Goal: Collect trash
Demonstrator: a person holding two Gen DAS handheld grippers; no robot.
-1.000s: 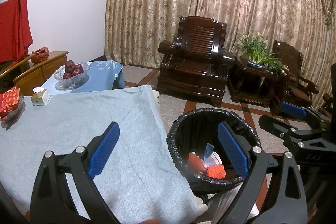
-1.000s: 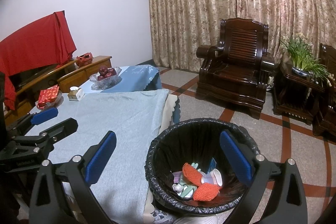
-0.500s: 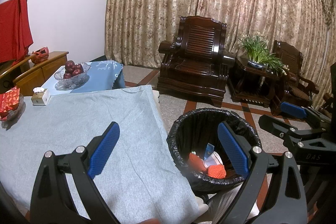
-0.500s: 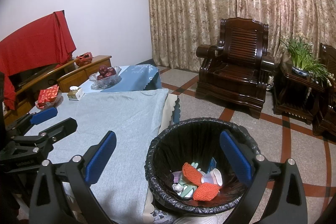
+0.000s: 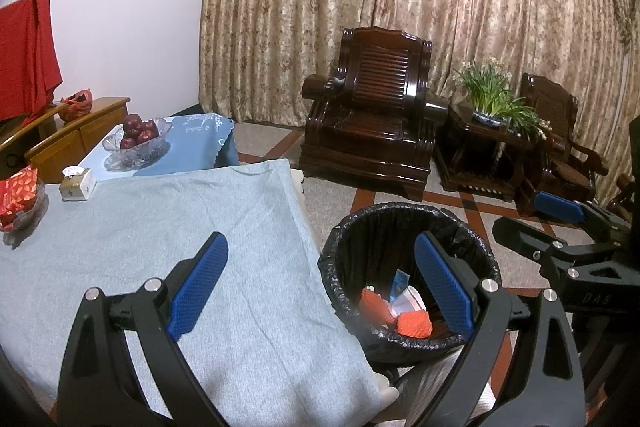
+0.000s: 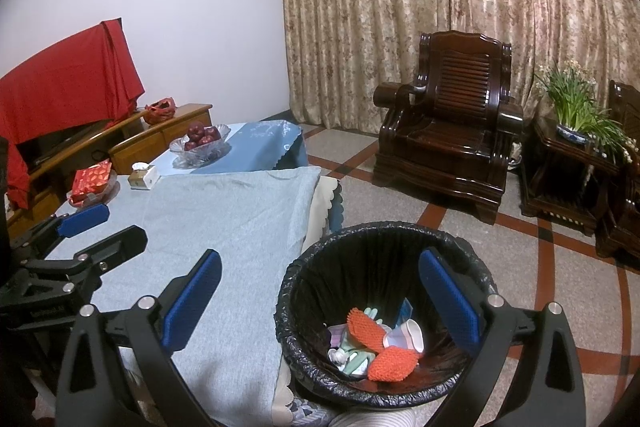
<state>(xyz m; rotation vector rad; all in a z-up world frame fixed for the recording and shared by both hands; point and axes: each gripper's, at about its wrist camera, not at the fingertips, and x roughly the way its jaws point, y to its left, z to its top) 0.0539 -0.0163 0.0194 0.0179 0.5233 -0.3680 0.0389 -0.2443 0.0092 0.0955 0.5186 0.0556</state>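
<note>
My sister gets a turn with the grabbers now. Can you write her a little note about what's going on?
Left gripper: open, holding nothing, above the table's near edge.
Right gripper: open, holding nothing, near the trash bin.
The bin stands on the floor beside the table; orange netting, a paper cup and other scraps are inside.
On the grey tablecloth no loose trash shows. At its far end: a small box, a red packet in a dish, a fruit bowl.
Left: probably nothing; check those far items.

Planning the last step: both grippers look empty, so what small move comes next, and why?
Probably draw both back and stop: the left gripper and right gripper are open and empty, and the trash lies in the bin.
</note>
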